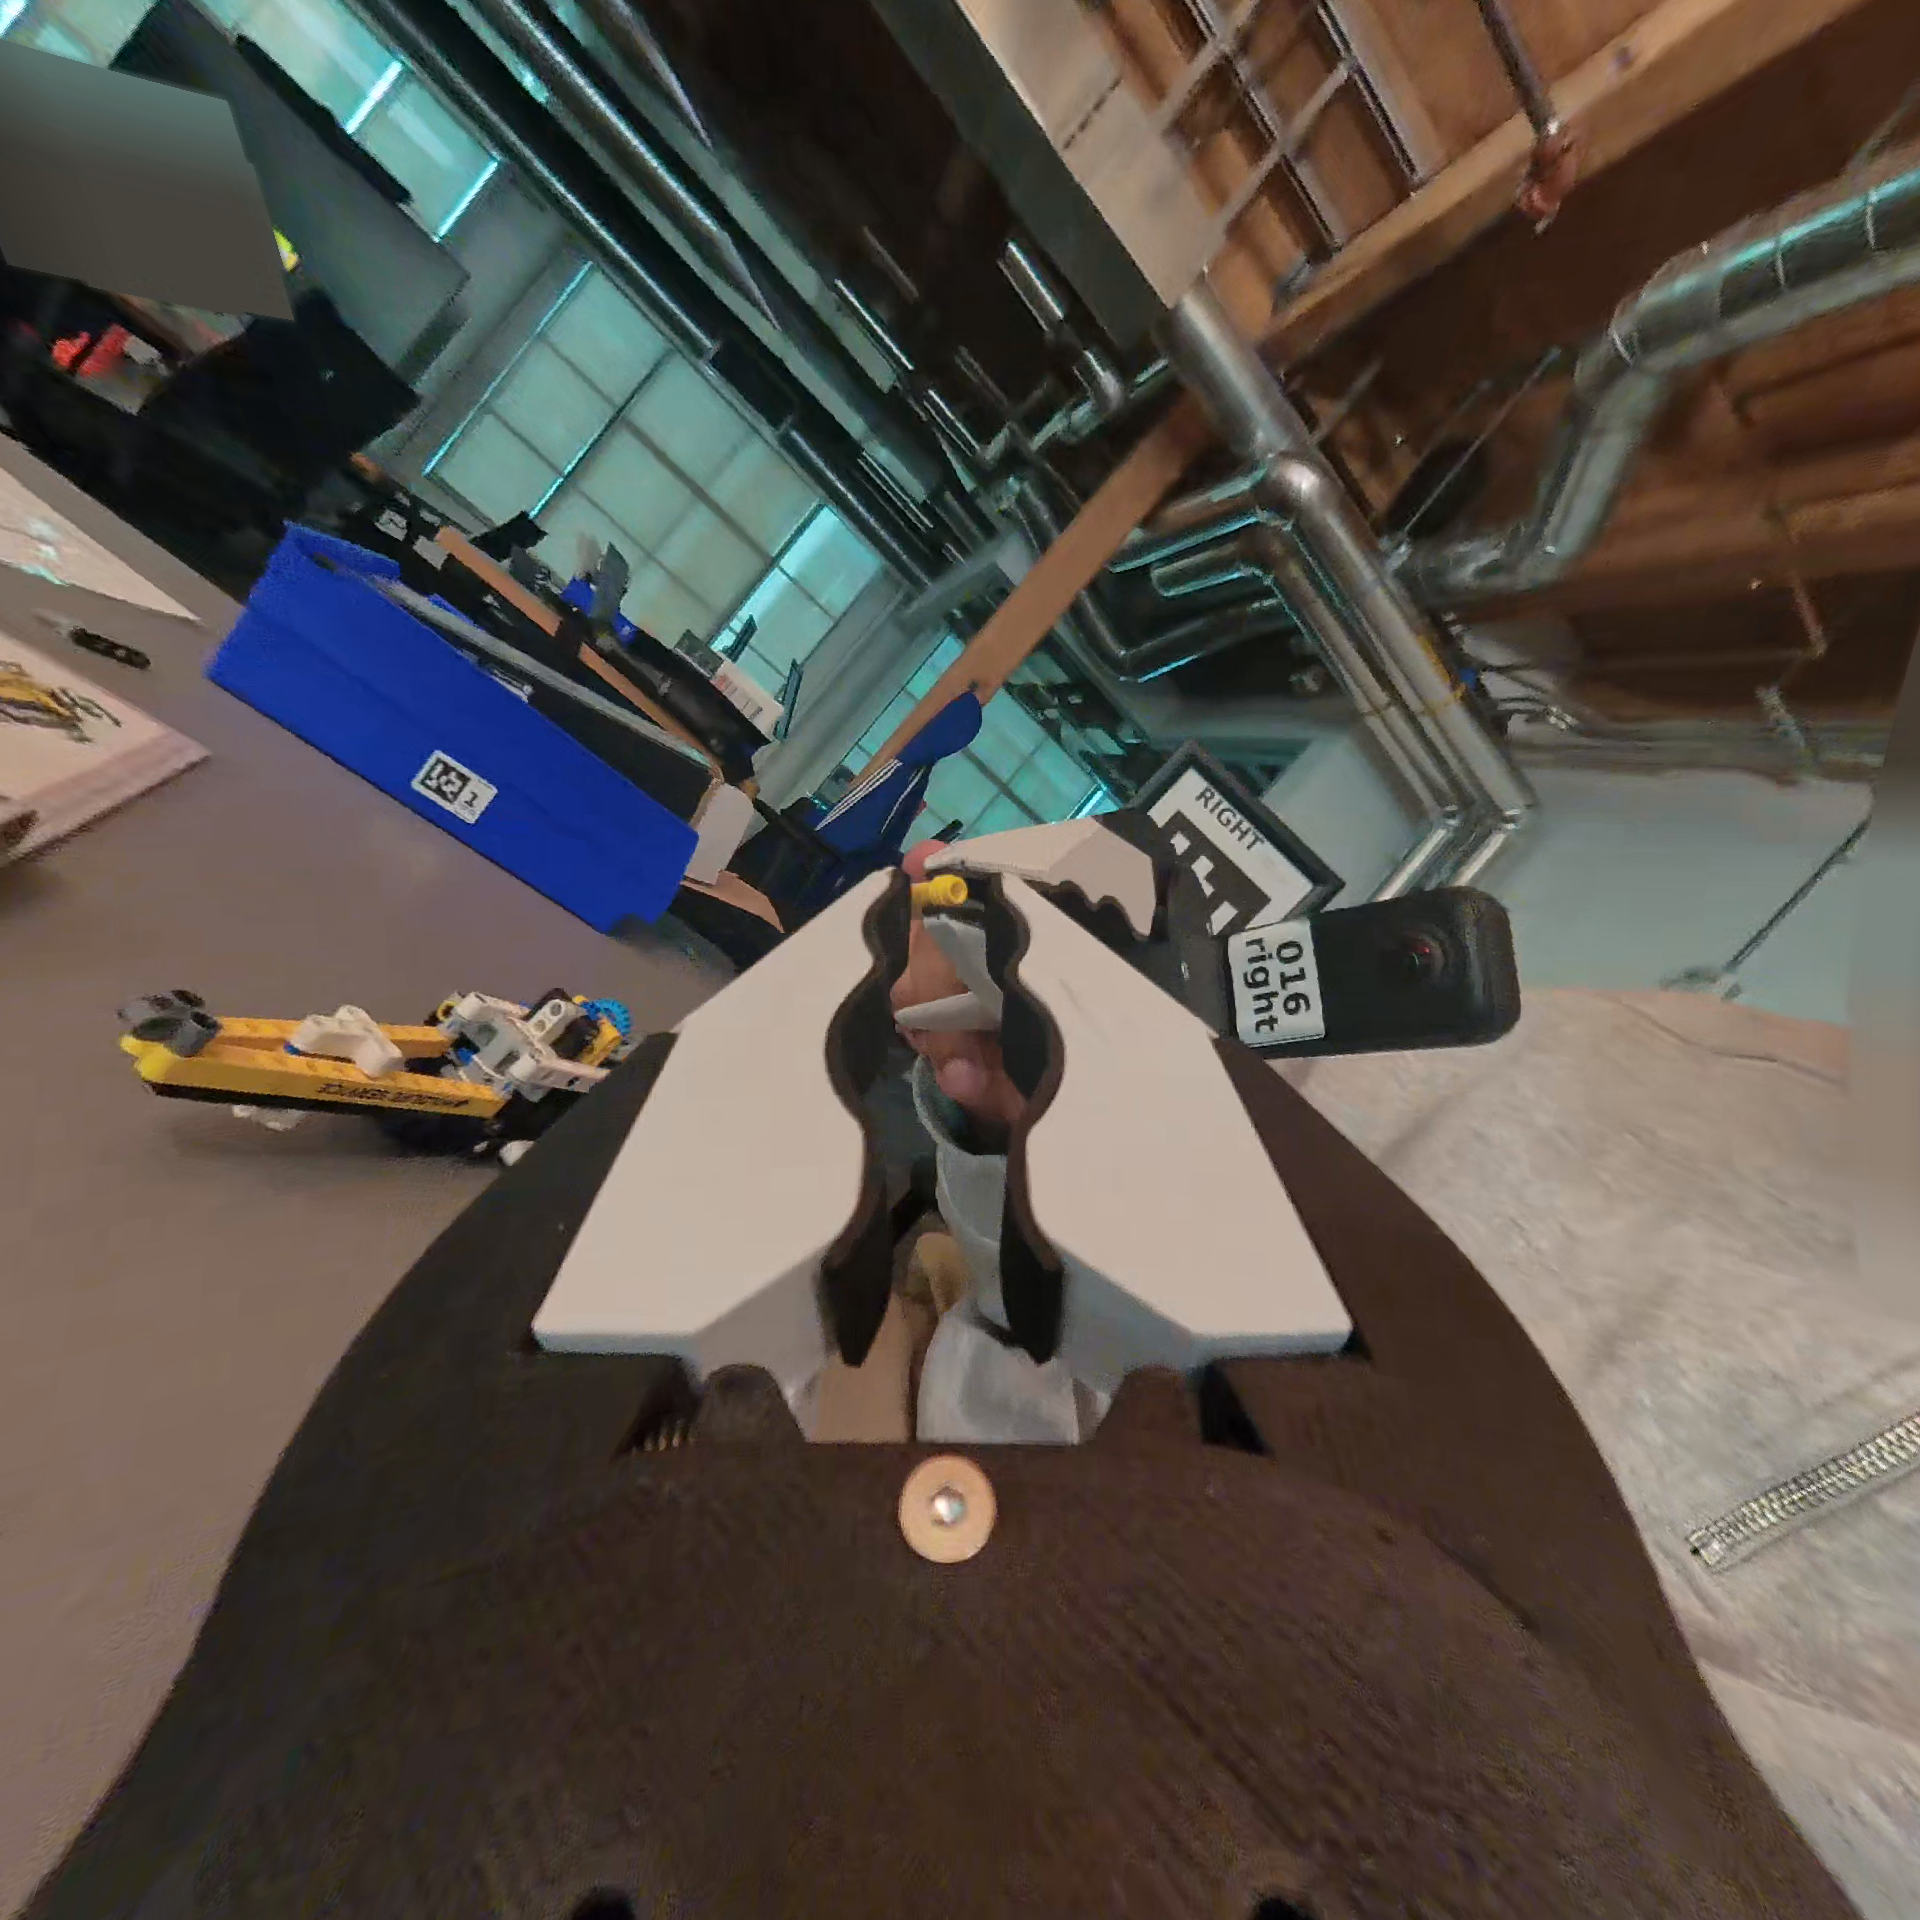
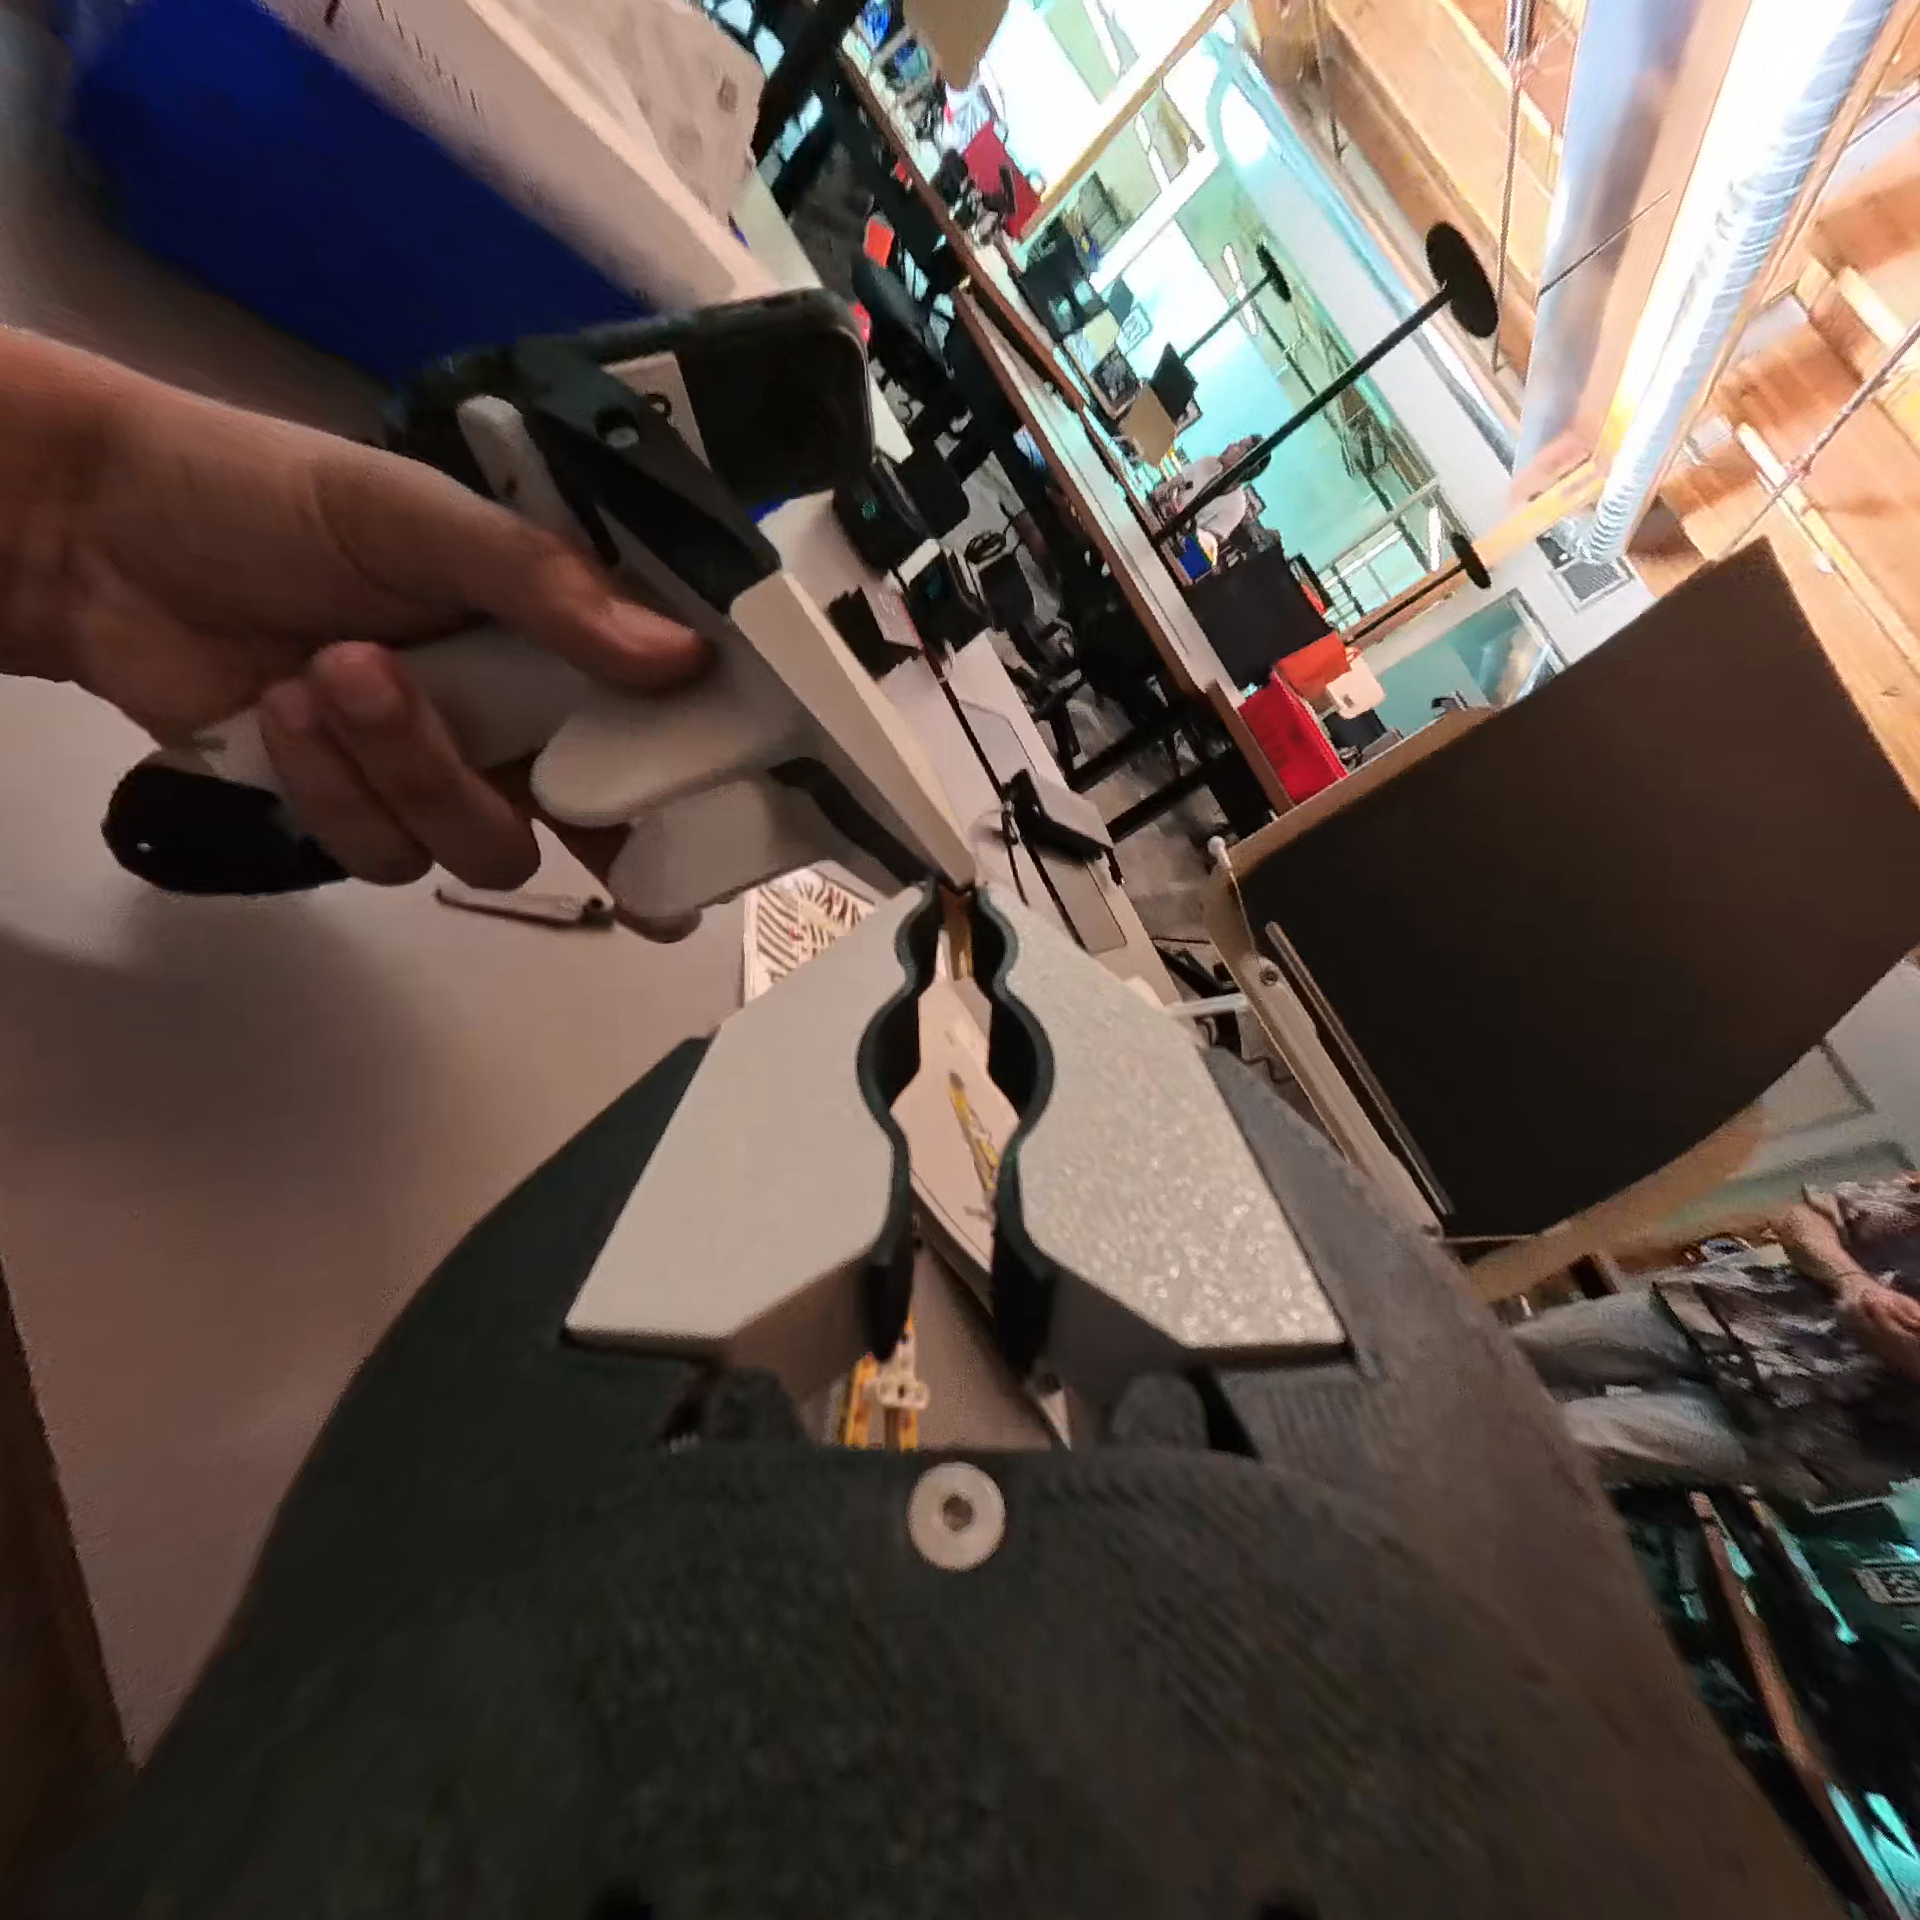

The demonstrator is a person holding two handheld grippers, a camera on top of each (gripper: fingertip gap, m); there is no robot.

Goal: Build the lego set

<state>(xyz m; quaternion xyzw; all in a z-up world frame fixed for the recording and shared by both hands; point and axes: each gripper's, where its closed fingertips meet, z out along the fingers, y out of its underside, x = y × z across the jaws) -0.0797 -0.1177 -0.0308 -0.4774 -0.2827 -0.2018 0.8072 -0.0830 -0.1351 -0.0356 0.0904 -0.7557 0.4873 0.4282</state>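
Observation:
A small yellow peg [image 1: 940,890] sits between the tips of my left gripper [image 1: 943,896], whose jaws are closed on it along its length. My right gripper [image 1: 930,868] comes in from the right and its tips meet the same spot. In the right wrist view my right gripper [image 2: 957,906] is nearly closed, with a thin yellow-dark sliver [image 2: 957,935] between the pads, and the left gripper [image 2: 790,686], held by a hand [image 2: 312,623], touches its tips. Both are held above the table. The partly built yellow model [image 1: 364,1049] lies on the grey table [image 1: 312,914] to the left.
A blue bin [image 1: 447,727] stands behind the model. An instruction booklet [image 1: 62,727] lies at the far left and also shows through the right gripper's gap [image 2: 961,1122]. A small black part [image 1: 109,649] lies near it. A dark panel [image 2: 1558,883] stands to the right. Both grippers' tips are close together, under 4 cm apart. Both grippers' tips are roughly 20 cm from the partly built yellow model [image 1: 364,1049].

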